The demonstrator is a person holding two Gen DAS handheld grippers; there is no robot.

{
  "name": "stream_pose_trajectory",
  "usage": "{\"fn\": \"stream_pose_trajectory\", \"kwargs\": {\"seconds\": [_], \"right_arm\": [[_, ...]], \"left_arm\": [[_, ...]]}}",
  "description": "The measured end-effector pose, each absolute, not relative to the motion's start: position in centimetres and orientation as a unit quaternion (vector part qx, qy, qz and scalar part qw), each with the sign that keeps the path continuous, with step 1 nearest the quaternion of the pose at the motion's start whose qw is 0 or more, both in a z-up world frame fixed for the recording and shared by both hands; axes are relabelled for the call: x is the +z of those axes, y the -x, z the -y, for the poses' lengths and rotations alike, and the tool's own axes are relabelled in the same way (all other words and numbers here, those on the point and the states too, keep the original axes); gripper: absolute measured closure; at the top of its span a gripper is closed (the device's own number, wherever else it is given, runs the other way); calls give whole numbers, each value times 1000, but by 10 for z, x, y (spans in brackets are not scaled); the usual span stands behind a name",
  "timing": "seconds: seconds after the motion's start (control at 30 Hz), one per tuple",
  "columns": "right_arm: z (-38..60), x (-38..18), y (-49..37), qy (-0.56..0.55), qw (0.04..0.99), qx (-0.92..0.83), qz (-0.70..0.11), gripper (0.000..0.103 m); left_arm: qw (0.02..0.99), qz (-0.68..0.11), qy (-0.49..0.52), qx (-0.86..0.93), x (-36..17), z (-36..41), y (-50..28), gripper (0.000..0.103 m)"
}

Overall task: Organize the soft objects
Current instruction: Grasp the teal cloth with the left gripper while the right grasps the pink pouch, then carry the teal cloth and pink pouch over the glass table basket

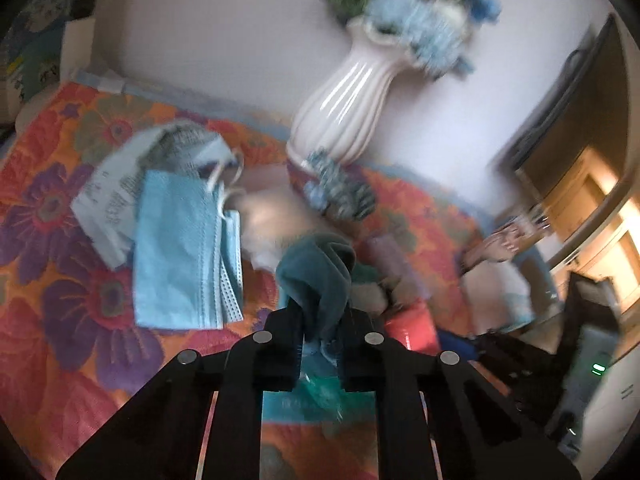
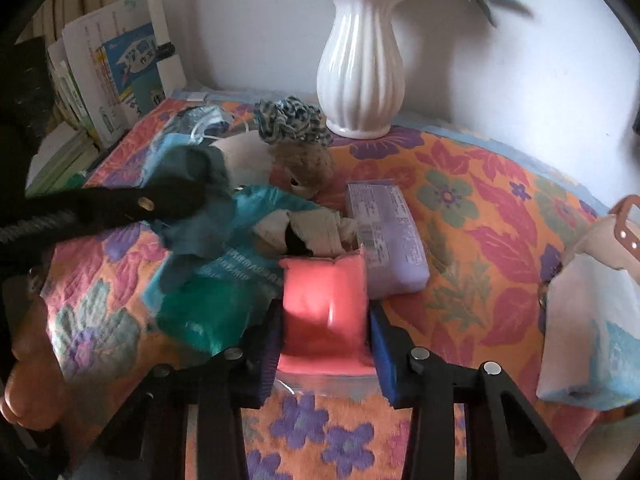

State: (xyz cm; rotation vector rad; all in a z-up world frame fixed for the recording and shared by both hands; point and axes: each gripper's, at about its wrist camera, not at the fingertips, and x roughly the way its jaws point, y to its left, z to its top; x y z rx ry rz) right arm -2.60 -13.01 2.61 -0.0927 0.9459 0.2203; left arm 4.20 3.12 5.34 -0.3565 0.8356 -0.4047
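Observation:
In the left wrist view my left gripper [image 1: 322,320] is shut on a dark teal cloth [image 1: 320,272], which bunches up above the black fingers. The same gripper [image 2: 176,200] enters the right wrist view from the left, clamped on that teal cloth [image 2: 196,216]. My right gripper [image 2: 324,340] is shut on a pink soft pack [image 2: 324,296], its blue pads pressing both sides. Around them lie a green-blue plastic pack [image 2: 208,304], a purple tissue pack [image 2: 384,236], a brown plush toy [image 2: 304,168], a blue-white scrunchie [image 2: 292,120] and light blue face masks [image 1: 180,248].
A floral quilted cover [image 2: 480,216] spreads over the surface. A white ribbed vase [image 2: 360,80] with blue flowers stands at the back against the wall. Books [image 2: 108,76] lean at the back left. A white bag [image 2: 592,320] sits at the right edge.

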Motion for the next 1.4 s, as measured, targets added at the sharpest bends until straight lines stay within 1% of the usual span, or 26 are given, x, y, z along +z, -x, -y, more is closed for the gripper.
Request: {"fn": "stream_pose_trajectory", "kwargs": {"seconds": [0.13,0.23,0.27,0.4,0.57,0.6,0.63,0.7,0.73,0.77,0.8,0.83,0.93,1.03,1.13,1.17,1.2,1.23,1.27,1.3,1.33,1.37,1.4], "right_arm": [[143,38,44,10,885,112,-451,63],[148,46,63,-4,884,119,-453,63],[150,48,70,-6,882,119,-455,63],[153,53,98,3,874,125,-469,63],[153,34,109,13,865,106,-489,63],[155,29,108,11,863,102,-495,63],[157,24,107,9,861,97,-499,63],[159,17,107,2,862,91,-499,61],[162,17,107,-6,865,93,-494,59],[164,16,107,-18,866,98,-490,45],[166,14,107,-34,867,106,-486,40],[167,14,108,-39,869,109,-482,39],[158,12,111,-11,875,99,-473,38],[150,11,113,3,879,92,-468,34],[148,10,113,10,881,79,-465,33],[145,10,114,16,883,72,-464,34],[143,9,114,23,884,66,-463,40],[141,10,115,32,885,60,-460,44],[138,12,117,37,887,64,-456,58],[137,13,118,38,888,66,-453,61],[137,13,119,40,888,63,-453,61],[138,13,120,40,888,63,-453,62],[139,14,122,34,889,64,-453,62]], "left_arm": [[882,-376,184,-216,73,-46,-14,93],[883,-375,177,-220,79,-53,10,93],[882,-380,169,-219,79,-55,16,93],[862,-439,97,-233,65,-45,47,93],[859,-466,49,-208,35,-31,64,91],[865,-462,35,-193,32,-29,65,83],[874,-451,18,-177,29,-27,66,72],[890,-429,-9,-156,26,-25,71,67],[891,-426,-10,-156,25,-27,73,59],[890,-428,1,-161,23,-29,72,50],[886,-433,19,-165,21,-33,71,28],[884,-434,42,-166,19,-39,69,23],[884,-431,72,-165,19,-48,62,23],[879,-438,74,-173,21,-41,58,23],[880,-440,61,-172,23,-29,59,23],[881,-441,50,-164,22,-23,58,23],[882,-443,37,-154,21,-17,57,26],[886,-444,13,-135,20,-10,56,47],[889,-442,-10,-120,19,-4,56,62],[889,-443,-28,-114,18,2,56,72],[890,-440,-34,-115,20,5,57,84],[888,-441,-28,-126,21,7,59,90],[887,-441,-20,-134,23,7,60,91]]}}
